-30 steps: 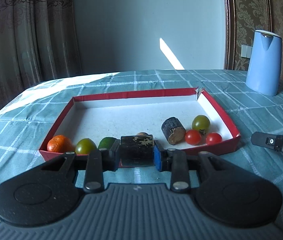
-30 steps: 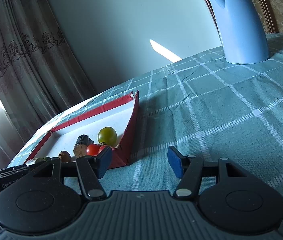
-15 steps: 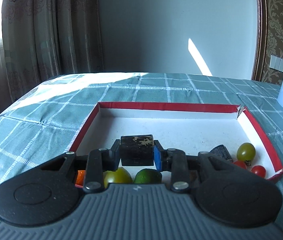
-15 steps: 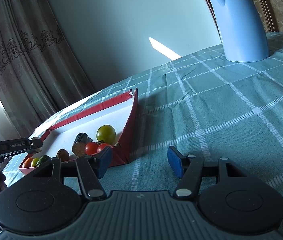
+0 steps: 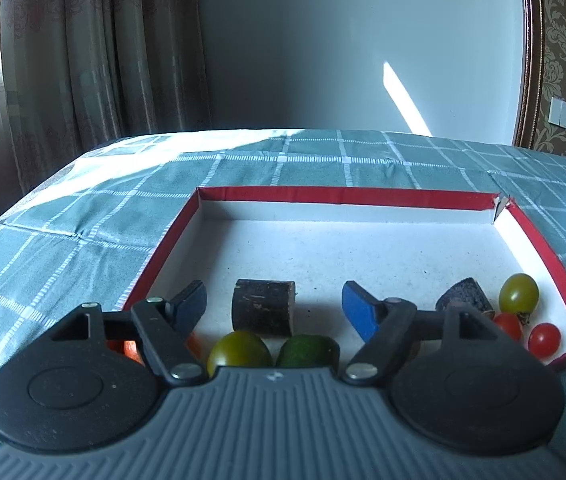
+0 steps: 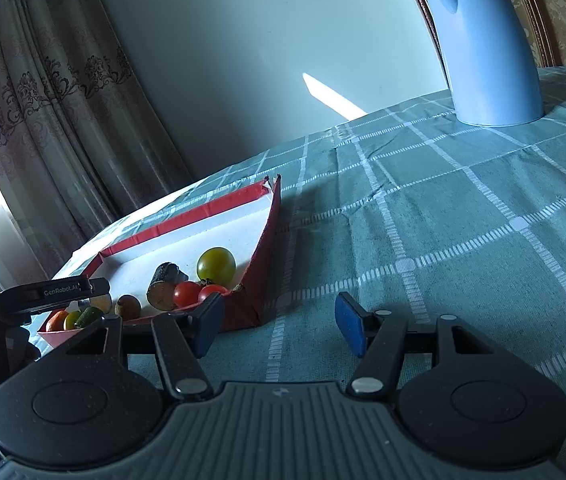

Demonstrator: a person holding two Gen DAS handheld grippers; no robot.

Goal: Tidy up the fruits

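1. The left gripper (image 5: pixel 273 302) hangs low over the shallow red-rimmed cardboard tray with a white floor (image 5: pixel 347 196); its jaws stand wide apart and pinch nothing.
2. The dark, rough-skinned cylindrical chunk (image 5: pixel 263 307) lies on its side on the tray floor between the spread fingers, touching neither as far as the left wrist view shows.
3. Just nearer the camera sit a yellow-green tomato (image 5: pixel 239 352), a green lime-like fruit (image 5: pixel 307 352) and, half hidden by the left finger, an orange fruit (image 5: pixel 131 350).
4. A second dark chunk (image 5: pixel 465 300), a green tomato (image 5: pixel 518 292) and two red cherry tomatoes (image 5: pixel 545 336) cluster in the tray's near right corner.
5. The step in hand looks like a release. Done well, the gripper would lift straight up and back, fingers kept wide, so a pad does not roll the chunk into the fruit beside it.
6. The right gripper (image 6: pixel 279 328) idles, spread and empty, over the teal checked tablecloth (image 6: pixel 463 208) beside the tray.
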